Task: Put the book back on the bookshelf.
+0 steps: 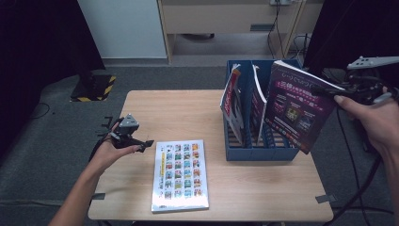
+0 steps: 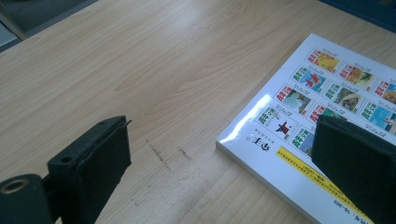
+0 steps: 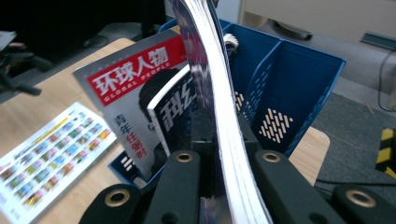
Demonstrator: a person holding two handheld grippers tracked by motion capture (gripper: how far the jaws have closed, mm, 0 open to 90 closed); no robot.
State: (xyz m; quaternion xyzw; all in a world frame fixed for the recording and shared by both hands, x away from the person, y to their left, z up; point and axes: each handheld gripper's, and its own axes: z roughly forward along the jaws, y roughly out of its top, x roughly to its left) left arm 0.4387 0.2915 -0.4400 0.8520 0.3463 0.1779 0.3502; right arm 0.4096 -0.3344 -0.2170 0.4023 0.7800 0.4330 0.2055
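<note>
Meanwhile, at the left of the wooden table (image 1: 141, 101), the left gripper (image 1: 141, 143) hovers with its jaws spread wide and nothing between them, their tips over the near left corner of a white book (image 1: 180, 175) that lies flat, its cover a grid of small coloured pictures. From the left gripper view, one black jaw stands over bare wood and the other over the book's corner (image 2: 327, 121); whether that jaw touches the cover cannot be told. Farther right, a blue file rack (image 1: 254, 153) stands on the table with two magazines upright in its compartments, the nearer a red-titled magazine (image 3: 126, 88). At the far right, the right gripper (image 1: 329, 92) is clamped on the edge of a purple magazine (image 1: 294, 108), which hangs tilted in the air against the rack's right side.
</note>
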